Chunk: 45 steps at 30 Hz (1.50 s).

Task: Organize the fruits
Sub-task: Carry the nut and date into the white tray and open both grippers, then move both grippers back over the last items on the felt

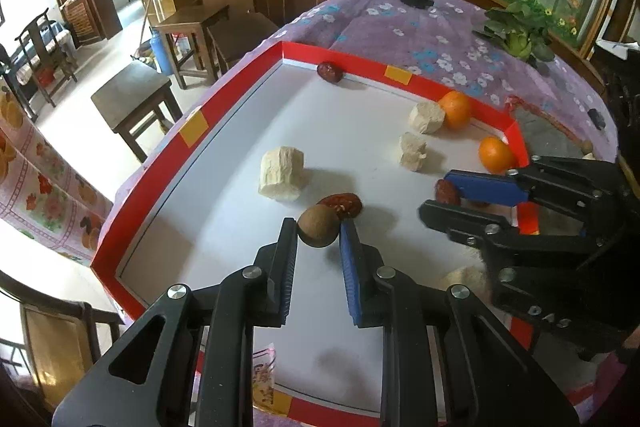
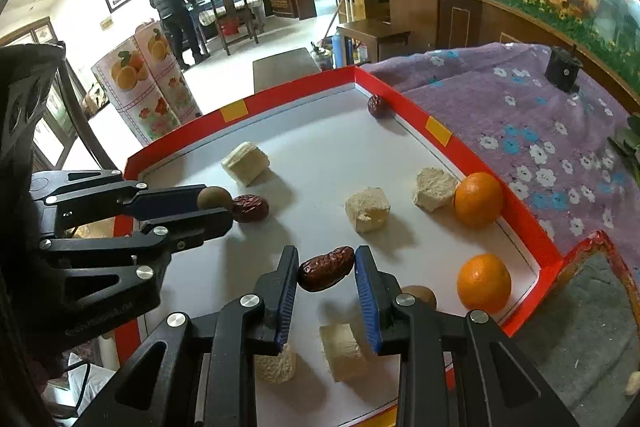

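Both grippers are clamped on fruit, left gripper (image 1: pixel 319 233) on a brown ball fruit (image 1: pixel 318 227), right gripper (image 2: pixel 326 269) on a red date (image 2: pixel 326 269), probably to sort them inside the red tray (image 2: pixel 412 115).

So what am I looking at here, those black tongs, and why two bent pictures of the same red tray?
Those are two hand-held grippers, each worked by a person, not a robot arm. Each carries a wide-angle camera looking along its fingers, so you get one picture per gripper, and each also shows the other.

The left gripper is shut on a small round brown fruit. The right gripper is shut on a wrinkled dark red date.

In the red-rimmed white tray lie two oranges, pale yellowish chunks and more dates. It sits on a purple flowered cloth.
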Tool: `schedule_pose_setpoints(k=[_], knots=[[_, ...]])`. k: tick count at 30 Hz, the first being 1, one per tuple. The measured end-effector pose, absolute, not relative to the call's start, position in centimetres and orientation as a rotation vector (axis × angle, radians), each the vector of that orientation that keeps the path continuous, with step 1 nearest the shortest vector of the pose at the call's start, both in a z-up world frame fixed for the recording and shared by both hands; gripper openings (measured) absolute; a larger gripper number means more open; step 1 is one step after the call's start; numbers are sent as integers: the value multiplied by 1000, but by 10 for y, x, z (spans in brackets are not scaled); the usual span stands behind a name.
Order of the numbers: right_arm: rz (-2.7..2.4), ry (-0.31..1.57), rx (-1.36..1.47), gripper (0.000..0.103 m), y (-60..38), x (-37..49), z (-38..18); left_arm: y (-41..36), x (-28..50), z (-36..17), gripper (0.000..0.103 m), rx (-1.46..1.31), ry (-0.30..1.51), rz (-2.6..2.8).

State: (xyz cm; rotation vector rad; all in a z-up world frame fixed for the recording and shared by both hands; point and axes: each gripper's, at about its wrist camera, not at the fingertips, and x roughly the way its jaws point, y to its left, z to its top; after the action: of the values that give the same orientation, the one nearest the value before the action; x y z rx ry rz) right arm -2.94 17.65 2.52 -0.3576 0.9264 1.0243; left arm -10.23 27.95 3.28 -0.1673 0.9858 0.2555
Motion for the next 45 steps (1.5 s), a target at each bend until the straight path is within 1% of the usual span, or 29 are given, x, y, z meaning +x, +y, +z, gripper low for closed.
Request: schedule_pose_setpoints(k=[2,4,6,10,19,25,26,27,28,45], knots=[[1024,920,-347,34,171,-30,27,281,-102,30,26,-174,995,262],[1029,912,-334,34,167,-33,30,283,-103,29,45,-194,994,258],[1023,911,-332,34,165,-35,32,281,-105,33,51,-200,979,254],[1016,894,-320,35,151,-42,41,276,-107,40,51,-180,961,264],[949,852,-265,38,109,-45,61,249,-100,50,51,-149,937,255],[902,857,-233,39,85,-43,62,226,-91,52,51,-134,936,240],[893,858,-233,39,82,-43,62,222,-90,52,53,-129,935,241],[884,859,-234,39,79,-43,61,219,-89,52,58,-126,934,241],[874,859,-233,39,75,-43,61,214,-88,52,59,-125,931,239],[757,885,-166,41,2,-32,53,148,-63,55,59,-66,932,157]])
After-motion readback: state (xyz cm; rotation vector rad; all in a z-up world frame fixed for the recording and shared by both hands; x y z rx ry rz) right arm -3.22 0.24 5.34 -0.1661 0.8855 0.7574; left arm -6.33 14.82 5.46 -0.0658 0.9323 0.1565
